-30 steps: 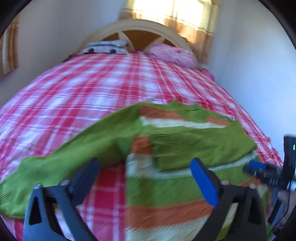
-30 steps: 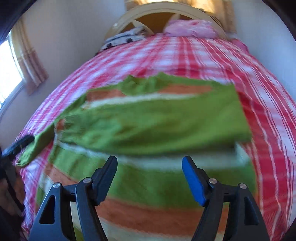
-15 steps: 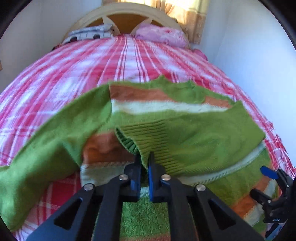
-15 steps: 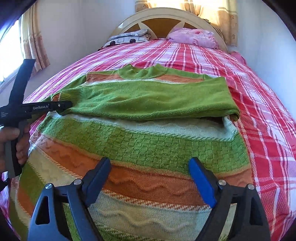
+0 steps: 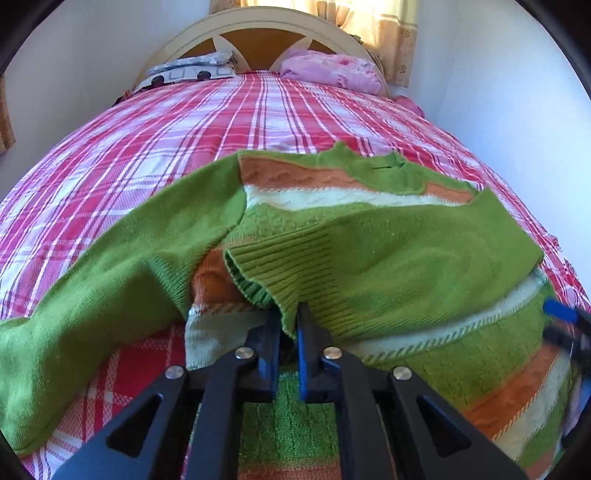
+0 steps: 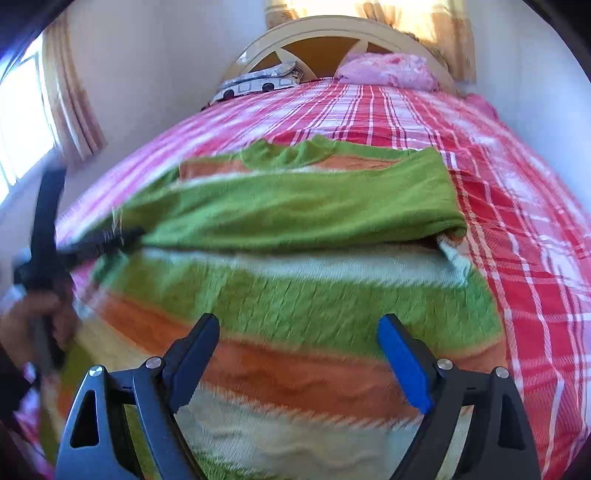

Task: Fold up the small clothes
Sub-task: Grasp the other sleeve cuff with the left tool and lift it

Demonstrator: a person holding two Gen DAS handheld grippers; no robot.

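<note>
Now the left tool (image 5: 290, 325) is clamped tight on the ribbed cuff (image 5: 280, 273) of the folded sleeve (image 5: 406, 254), the knit edge pinched between its black and blue pads. From that grip the green sleeve runs across the chest of the striped sweater (image 5: 424, 362), which lies flat on the bed (image 5: 184, 140), collar toward the headboard (image 5: 258, 33). The other sleeve (image 5: 103, 280) trails out over the plaid cover toward the bed's left edge. The right tool (image 6: 299, 354) stands wide apart with nothing between its pads, hovering over the sweater's (image 6: 295, 321) lower orange and green stripes. Beyond it, near the bed's left edge, a hand (image 6: 33, 325) grips the left tool's handle, though that part is blurred.
</note>
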